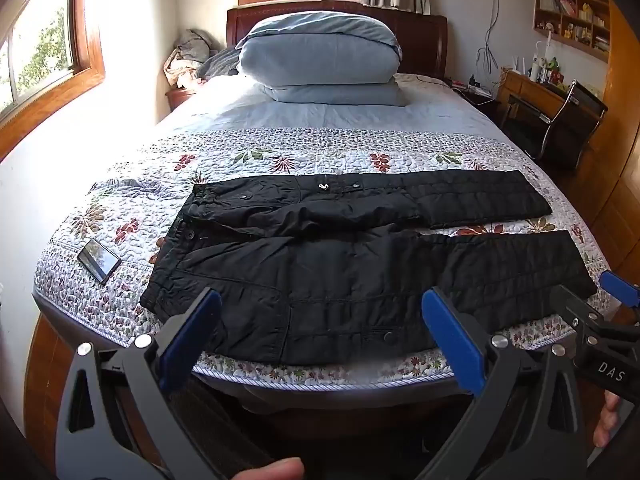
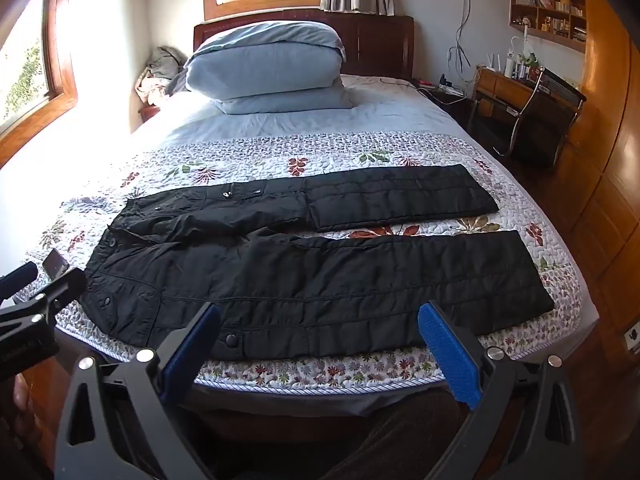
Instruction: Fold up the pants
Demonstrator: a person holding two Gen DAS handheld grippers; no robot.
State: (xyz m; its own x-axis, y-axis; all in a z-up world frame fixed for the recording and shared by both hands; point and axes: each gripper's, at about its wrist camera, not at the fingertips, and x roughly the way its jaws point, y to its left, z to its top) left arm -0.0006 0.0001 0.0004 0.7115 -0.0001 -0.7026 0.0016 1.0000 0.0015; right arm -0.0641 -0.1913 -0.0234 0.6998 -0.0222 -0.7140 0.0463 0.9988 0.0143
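Note:
Black quilted pants [image 1: 320,264] lie flat across the foot of the bed, waistband to the left, both legs running right with a strip of quilt between them. The right wrist view shows the same pants [image 2: 304,276]. My left gripper [image 1: 320,312] hovers open above the near edge of the bed, over the pants' hip area, with nothing between its blue pads. My right gripper [image 2: 320,328] is also open and empty above the near leg. Each gripper shows at the edge of the other's view: the right one [image 1: 600,312], the left one [image 2: 40,288].
A floral quilt [image 1: 280,160] covers the bed. A phone [image 1: 99,260] lies on it left of the waistband. Folded blue bedding [image 1: 320,64] is stacked at the headboard. A desk and chair [image 1: 560,120] stand to the right, with wooden floor beside the bed.

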